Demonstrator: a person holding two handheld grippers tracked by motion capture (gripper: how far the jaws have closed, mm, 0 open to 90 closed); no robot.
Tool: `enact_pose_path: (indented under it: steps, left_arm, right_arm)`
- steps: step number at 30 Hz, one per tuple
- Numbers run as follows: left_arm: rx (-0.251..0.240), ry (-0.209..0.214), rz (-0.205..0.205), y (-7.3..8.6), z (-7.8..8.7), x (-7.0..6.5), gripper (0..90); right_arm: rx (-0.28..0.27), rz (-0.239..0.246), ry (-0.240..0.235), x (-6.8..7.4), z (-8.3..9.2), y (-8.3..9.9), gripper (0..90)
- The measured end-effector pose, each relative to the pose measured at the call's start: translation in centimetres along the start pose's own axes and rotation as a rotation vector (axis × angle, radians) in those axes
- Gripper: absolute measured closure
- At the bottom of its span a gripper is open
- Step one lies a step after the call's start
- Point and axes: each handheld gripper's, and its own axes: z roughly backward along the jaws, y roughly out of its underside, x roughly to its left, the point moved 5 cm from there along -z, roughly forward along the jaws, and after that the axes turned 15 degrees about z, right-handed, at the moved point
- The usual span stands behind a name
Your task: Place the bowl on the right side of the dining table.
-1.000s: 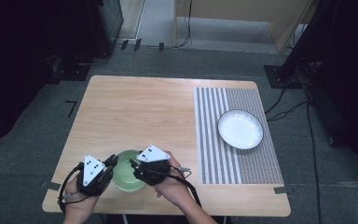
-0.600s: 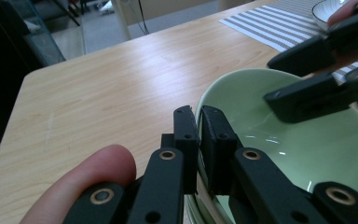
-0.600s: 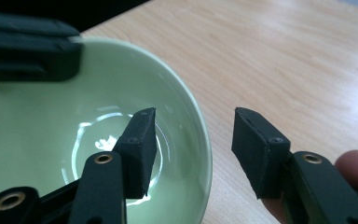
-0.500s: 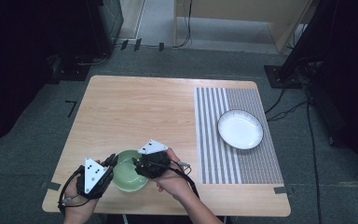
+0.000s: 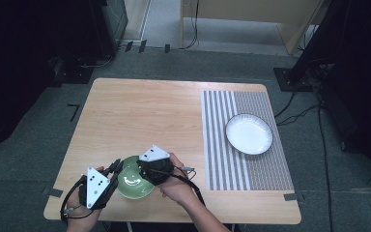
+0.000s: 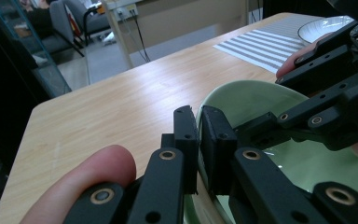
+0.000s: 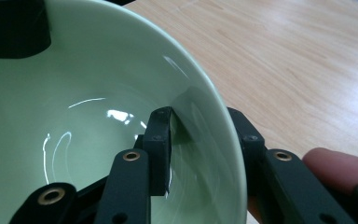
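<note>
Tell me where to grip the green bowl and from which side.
Grip the green bowl by its thin upright rim, one jaw inside and one outside, coming from the two opposite sides. The left gripper is already shut on its near-left rim; the right gripper straddles the opposite wall, having just been closing.

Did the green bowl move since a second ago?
Cannot tell. In the high view the green bowl sits at about the same spot near the table's front edge, with both grippers at its rim.
</note>
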Motion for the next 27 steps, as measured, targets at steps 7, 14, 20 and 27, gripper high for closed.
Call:
enact_pose_path:
  steps: [7,14,20,27]
  left_arm:
    - [-0.039,0.009,-0.012,-0.4,0.4,-0.3,86.0]
    - [-0.059,0.019,-0.014,-0.8,0.8,-0.4,86.1]
    - [-0.059,0.032,-0.002,-0.7,0.8,-0.1,85.1]
    - [-0.028,0.084,0.112,-0.9,0.6,0.7,82.5]
  right_arm:
    - [-0.029,0.022,-0.001,-0.1,0.6,-0.1,68.4]
    - [-0.049,0.013,-0.028,0.0,1.0,-0.3,72.3]
    - [-0.05,0.01,-0.058,-0.3,1.3,-0.3,81.5]
    - [-0.049,0.035,-0.053,-0.3,1.9,-0.2,86.2]
